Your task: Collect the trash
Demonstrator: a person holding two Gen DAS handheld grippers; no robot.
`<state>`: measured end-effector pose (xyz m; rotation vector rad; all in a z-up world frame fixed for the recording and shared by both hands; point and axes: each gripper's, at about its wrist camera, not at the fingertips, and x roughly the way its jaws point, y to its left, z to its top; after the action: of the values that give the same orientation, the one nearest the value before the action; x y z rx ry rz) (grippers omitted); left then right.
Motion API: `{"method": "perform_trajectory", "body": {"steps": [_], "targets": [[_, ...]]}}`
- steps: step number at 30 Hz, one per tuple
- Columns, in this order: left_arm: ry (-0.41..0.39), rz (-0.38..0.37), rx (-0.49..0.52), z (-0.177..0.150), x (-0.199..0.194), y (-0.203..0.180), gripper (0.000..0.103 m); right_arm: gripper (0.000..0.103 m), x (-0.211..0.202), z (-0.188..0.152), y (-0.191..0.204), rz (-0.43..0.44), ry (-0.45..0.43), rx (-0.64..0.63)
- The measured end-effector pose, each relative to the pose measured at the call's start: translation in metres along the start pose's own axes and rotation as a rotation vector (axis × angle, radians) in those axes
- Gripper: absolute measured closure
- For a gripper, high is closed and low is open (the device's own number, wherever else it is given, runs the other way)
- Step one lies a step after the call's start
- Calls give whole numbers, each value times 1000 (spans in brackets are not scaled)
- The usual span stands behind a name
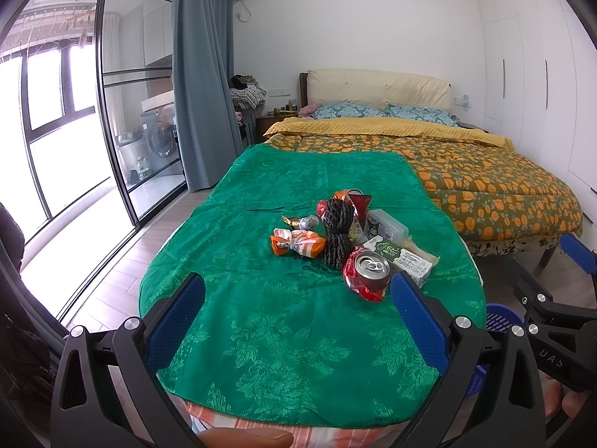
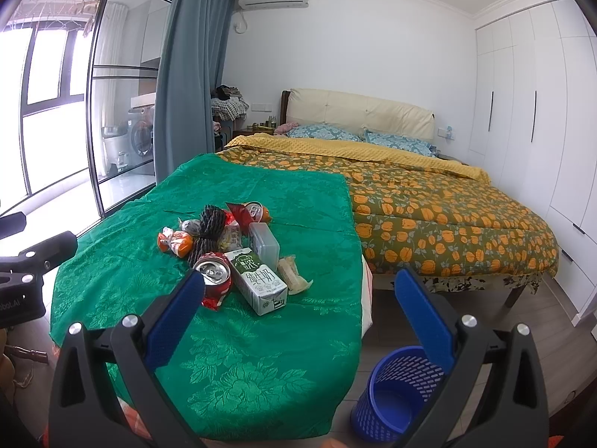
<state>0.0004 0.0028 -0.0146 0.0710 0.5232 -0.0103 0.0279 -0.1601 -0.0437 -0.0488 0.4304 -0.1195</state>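
Note:
A pile of trash lies on the green tablecloth (image 1: 283, 321): a crushed red can (image 1: 367, 272) (image 2: 214, 278), a green milk carton (image 1: 405, 259) (image 2: 259, 282), a dark rope bundle (image 1: 337, 231) (image 2: 209, 229), orange wrappers (image 1: 296, 244) (image 2: 175, 242), a clear plastic box (image 1: 386, 226) (image 2: 265, 244) and a second can (image 2: 257, 211). My left gripper (image 1: 298, 295) stands open, short of the pile, holding nothing. My right gripper (image 2: 300, 291) is open too, its left pad beside the red can. A blue mesh bin (image 2: 395, 392) stands on the floor, right of the table.
A bed (image 2: 447, 216) with an orange-patterned quilt lies behind and right of the table. White wardrobes (image 2: 541, 119) line the right wall. A glass sliding door (image 1: 123, 112) and grey curtain (image 1: 201, 82) are on the left. The bin's rim (image 1: 500, 321) shows by the table's right edge.

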Motion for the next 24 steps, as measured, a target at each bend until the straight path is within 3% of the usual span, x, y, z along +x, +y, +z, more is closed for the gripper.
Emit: {"method": "perform_trajectory", "body": {"steps": [24], "targets": [[3, 0, 2, 0, 0, 1, 4, 5, 0, 0, 0, 0, 1, 0]]}}
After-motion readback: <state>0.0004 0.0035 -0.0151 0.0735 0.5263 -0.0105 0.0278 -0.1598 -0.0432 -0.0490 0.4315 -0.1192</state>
